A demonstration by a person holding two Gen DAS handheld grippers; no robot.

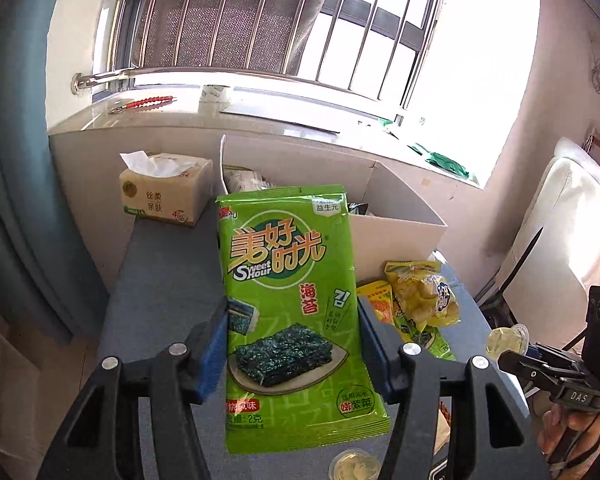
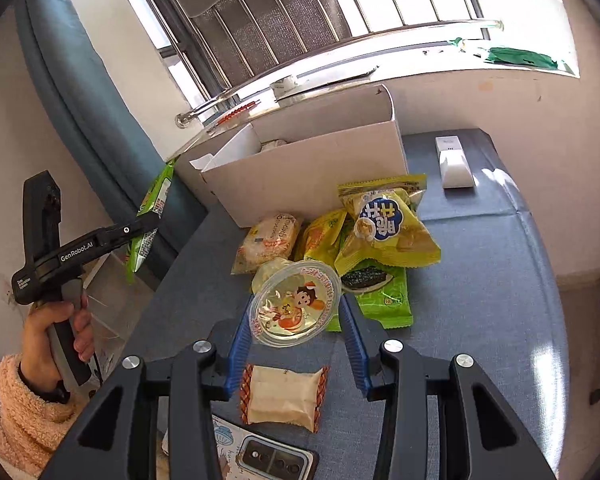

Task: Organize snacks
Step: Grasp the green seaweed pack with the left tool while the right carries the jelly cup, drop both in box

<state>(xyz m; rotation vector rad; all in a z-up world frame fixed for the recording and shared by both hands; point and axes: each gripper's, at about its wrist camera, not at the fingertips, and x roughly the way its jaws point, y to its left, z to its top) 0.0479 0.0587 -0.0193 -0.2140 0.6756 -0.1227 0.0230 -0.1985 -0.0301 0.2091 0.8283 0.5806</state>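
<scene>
Here, left hand-held gripper (image 1: 292,344) clamping seaweed packet (image 1: 290,300), right hand-held gripper (image 2: 296,330) clamping jelly cup (image 2: 294,304)

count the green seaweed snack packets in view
2: one green seaweed packet is clamped in the left gripper; another lies on the table under the yellow snack bags. More may be hidden.
</scene>
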